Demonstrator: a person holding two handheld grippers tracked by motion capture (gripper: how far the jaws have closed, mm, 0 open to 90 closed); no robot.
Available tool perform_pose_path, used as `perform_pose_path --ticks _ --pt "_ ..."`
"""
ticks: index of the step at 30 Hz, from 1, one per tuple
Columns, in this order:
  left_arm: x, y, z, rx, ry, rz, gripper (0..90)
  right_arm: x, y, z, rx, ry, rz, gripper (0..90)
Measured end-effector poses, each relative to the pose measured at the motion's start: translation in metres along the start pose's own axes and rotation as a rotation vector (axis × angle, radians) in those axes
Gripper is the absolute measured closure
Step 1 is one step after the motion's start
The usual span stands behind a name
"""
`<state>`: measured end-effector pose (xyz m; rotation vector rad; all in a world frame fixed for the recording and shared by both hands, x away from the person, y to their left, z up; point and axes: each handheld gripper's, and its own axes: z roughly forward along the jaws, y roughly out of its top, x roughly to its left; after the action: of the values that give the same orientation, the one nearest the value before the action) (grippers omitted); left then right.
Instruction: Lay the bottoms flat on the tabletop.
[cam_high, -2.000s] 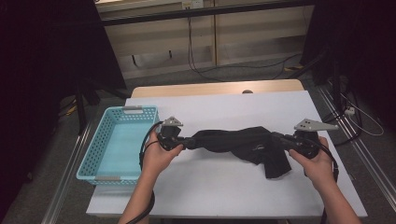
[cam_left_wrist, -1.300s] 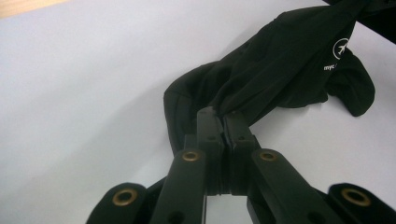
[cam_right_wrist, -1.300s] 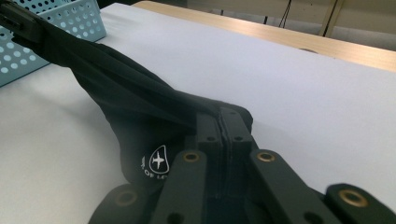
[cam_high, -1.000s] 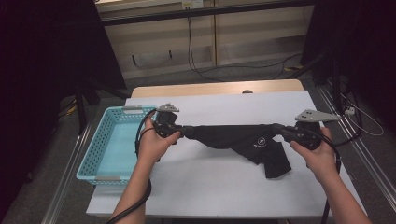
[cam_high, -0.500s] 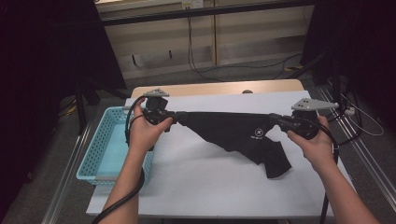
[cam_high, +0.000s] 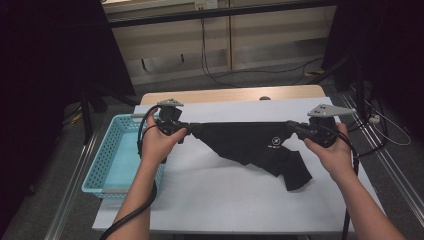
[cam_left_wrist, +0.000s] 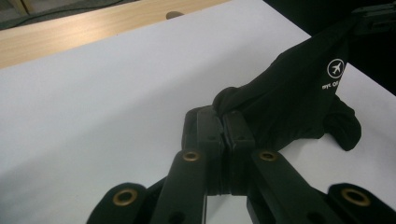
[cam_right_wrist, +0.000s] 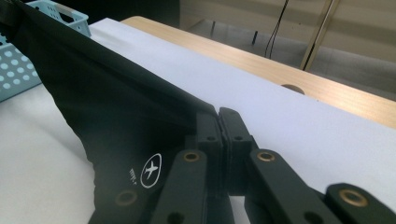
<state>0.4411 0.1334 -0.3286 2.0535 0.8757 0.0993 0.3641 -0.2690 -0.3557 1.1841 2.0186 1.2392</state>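
Lifted since a moment ago: black garment (cam_high: 252, 145), earlier bunched low on the white table (cam_high: 210, 200), now raised and pulled taut between two hand-held grippers, both carried toward the table's far edge. Left gripper (cam_high: 186, 128) clamped tight on one bunched end of the cloth, near the table's far left corner and just beside the light-blue basket (cam_high: 107, 165) hanging past the left edge. Right gripper (cam_high: 295, 129) clamped likewise on the opposite end, close to the far right side. Upper hem stretched almost level between the two, the rest sagging in a wedge, its lowest fold draped on the table toward the right of centre. Small white aeroplane logo (cam_high: 274, 142) facing up, right of the garment's middle. In the left gripper view, jaws pressed together on a knot of black fabric (cam_left_wrist: 233, 100). In the right gripper view, jaws pinched on the fabric's edge (cam_right_wrist: 187, 109), wooden strip (cam_right_wrist: 289, 74) along the table's far edge behind.
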Motion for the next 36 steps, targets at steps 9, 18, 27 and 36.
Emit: perform_pose_path --ticks 9,18,27,36 --pt "0.006 0.009 0.014 0.016 -0.012 -0.007 87.7 -0.010 0.001 0.009 0.009 -0.023 0.005 87.9" --pt "0.033 0.043 0.039 0.007 0.036 -0.029 88.0 -0.030 0.019 0.034 0.034 -0.055 0.031 88.1" --pt "0.038 0.055 0.091 -0.050 0.150 -0.032 29.1 -0.044 0.065 0.066 -0.028 -0.256 0.080 43.5" --pt "0.011 -0.005 0.101 0.006 0.084 0.042 18.5 -0.002 -0.009 0.036 0.066 -0.138 -0.002 29.6"
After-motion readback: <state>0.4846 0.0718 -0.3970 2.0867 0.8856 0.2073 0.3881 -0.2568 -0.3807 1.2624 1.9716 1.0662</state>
